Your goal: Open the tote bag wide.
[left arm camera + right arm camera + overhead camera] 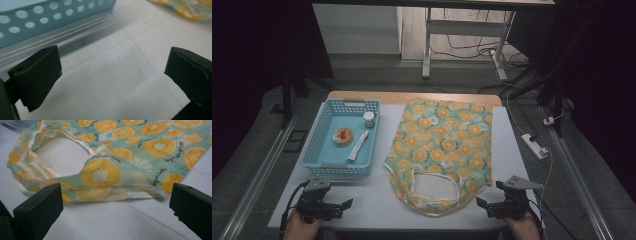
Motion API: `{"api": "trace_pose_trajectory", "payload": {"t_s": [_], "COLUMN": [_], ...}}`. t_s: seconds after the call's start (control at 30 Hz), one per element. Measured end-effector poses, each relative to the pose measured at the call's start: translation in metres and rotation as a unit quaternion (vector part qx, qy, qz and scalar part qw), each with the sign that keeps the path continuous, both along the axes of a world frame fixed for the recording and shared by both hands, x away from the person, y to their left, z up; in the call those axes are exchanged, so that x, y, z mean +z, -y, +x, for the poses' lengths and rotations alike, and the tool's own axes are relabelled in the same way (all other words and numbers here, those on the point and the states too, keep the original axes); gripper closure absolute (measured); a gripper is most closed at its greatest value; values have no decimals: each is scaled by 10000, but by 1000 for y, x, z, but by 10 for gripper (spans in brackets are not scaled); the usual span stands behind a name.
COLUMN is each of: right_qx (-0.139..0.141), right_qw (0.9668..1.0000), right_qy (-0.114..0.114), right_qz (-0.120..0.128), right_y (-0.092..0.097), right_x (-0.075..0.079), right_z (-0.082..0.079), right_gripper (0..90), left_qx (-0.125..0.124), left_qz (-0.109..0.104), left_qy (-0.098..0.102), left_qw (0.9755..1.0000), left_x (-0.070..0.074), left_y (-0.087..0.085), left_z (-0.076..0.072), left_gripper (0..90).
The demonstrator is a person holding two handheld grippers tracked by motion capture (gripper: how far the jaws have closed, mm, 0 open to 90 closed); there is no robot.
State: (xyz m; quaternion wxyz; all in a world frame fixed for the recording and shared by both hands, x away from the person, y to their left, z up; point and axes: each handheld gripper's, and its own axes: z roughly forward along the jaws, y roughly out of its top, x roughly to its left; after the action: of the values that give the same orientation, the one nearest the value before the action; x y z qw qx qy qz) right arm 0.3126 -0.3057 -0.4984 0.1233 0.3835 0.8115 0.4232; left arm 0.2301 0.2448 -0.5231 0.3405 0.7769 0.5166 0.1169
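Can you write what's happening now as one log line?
left gripper: open, empty | right gripper: open, empty | fruit-print bag: flat | blue basket: holds items

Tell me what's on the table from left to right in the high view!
left gripper → blue basket → orange-print bag → right gripper

The surface (377, 195) is a white top with thin seam lines, and a wooden strip shows along its far edge. On its left side stands a light blue perforated basket (314, 150). Just beside it to the right, a cloth bag (442, 145) printed with orange slices lies flat, its handle loop toward the near edge.
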Motion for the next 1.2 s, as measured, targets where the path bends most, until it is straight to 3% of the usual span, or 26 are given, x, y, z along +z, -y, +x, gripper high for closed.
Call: {"api": "trace_pose_trajectory", "payload": {"t_s": [0.77, 0.97, 1.1, 1.2], "right_qx": [50, 115, 125, 164], "right_qw": [10000, 9998, 9996, 9995], "right_qy": [-27, 63, 264, 259], "right_qz": [-11, -135, -57, -93], "right_y": [-1, -4, -6, -8], "right_x": [0, 3, 10, 11], "right_z": [0, -1, -4, -4], "right_gripper": [0, 0, 0, 0], "left_qx": [-252, -258, -285, -297], "left_qz": [-76, -100, -100, -85], "left_qy": [-62, -71, -84, -85], "left_qw": [9996, 9996, 9995, 9995], "left_x": [-1, -1, -1, -1], "left_y": [0, 0, 0, 0], "left_z": [1, 1, 1, 1], "left_gripper": [10, 3, 2, 0]}}
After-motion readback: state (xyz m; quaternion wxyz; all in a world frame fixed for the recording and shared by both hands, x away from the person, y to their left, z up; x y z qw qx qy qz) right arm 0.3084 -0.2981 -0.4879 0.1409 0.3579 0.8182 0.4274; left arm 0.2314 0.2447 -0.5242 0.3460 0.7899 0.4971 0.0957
